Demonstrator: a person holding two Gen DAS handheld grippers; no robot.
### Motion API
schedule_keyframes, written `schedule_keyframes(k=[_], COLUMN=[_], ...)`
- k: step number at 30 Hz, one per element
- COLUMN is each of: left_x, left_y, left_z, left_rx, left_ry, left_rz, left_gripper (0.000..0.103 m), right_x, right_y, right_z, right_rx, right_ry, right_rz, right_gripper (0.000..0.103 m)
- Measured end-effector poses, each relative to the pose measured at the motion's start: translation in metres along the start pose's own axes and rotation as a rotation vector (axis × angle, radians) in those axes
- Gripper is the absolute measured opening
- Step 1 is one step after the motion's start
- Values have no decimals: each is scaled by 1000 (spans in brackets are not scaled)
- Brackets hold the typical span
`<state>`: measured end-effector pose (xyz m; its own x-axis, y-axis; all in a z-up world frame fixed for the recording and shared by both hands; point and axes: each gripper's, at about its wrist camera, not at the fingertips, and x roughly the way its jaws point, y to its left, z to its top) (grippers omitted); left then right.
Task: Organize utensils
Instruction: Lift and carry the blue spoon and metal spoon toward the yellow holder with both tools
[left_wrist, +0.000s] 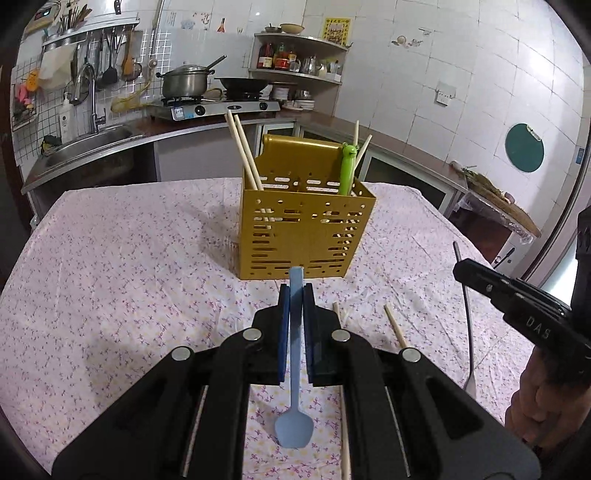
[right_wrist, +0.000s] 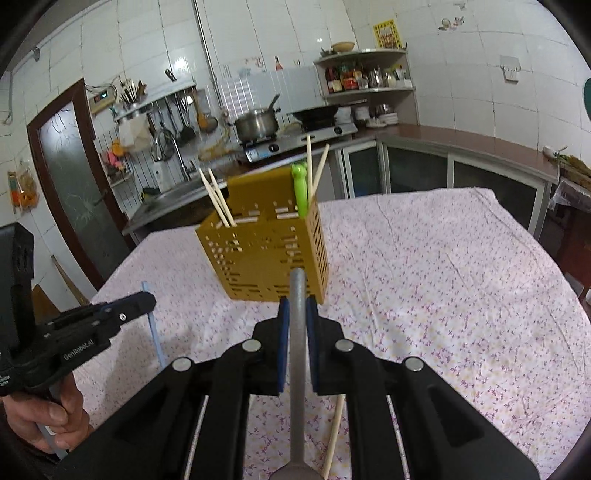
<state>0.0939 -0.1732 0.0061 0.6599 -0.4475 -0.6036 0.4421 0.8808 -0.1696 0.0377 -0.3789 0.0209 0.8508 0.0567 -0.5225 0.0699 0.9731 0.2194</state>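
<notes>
A gold perforated utensil holder stands on the flowered tablecloth; it also shows in the right wrist view. It holds wooden chopsticks and a green utensil. My left gripper is shut on a light blue spoon, handle up, bowl hanging down, just in front of the holder. My right gripper is shut on a grey metal utensil, handle pointing at the holder. Each gripper shows from the side in the other's view: the right gripper and the left gripper.
Loose chopsticks lie on the cloth under my left gripper, and one lies under my right gripper. Behind the table are a sink, a stove with a pot and a corner shelf.
</notes>
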Motion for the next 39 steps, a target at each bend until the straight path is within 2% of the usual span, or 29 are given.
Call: schedule_keyframes(k=[12,26,28,32,33,36,39], left_x=[-19,-23,-20,-16,-16,-11,-7], left_y=[-2,3,5,9,10,12,14], left_z=[7,13,11,8,7,8,10], left_rx=[10,7,3,-5,-6,-5,-14], left_ry=[-42,-62,-54,-45,-45,-39,-39], left_rz=[2,5,2,4,6,16,14], left_gripper=[6,6,6,6,6,6,6], right_x=[-26,-22,-14,4,10,37,61], right_y=[1,2,-4,-30,-40,-73,-88], right_z=[13,19,15,4,1,-11,-20], right_rx=[-16,-36,-22,34,57,126,161], right_ry=[-78,-98,-73,-10,12,105,165], right_rz=[8,-15,-20,-86,-110,-172,-208], right_gripper=[10,8,8,9,11,11,12])
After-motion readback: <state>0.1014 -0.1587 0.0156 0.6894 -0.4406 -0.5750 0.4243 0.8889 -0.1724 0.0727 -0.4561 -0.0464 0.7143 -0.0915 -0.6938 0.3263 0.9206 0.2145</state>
